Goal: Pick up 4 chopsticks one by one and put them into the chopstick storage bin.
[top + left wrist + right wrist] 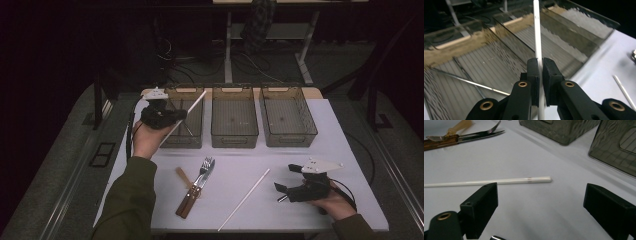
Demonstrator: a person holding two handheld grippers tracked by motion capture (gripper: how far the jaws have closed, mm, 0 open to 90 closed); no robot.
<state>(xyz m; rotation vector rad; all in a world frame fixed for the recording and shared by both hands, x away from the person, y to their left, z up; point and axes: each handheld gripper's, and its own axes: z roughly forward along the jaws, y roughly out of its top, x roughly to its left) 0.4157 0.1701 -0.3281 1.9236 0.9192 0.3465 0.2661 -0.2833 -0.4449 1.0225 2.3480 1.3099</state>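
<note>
Left gripper [176, 114] was held above the far-left part of the white table [300, 165], jaws clamped on a long white chopstick [537, 40]. The stick slanted over the leftmost smoky translucent plastic bin [192, 137], which had thin metal utensils [461, 80] lying inside. Two more bins of the same kind, the middle [234, 137] and the right [292, 137], stood in a row further right. Near centre lay a wooden-handled fork and knife [196, 187] beside a pale spoon [183, 175]. A second white chopstick [245, 199] rested on the table just left of the right gripper [283, 192], whose jaws stood wide apart, holding nothing.
</note>
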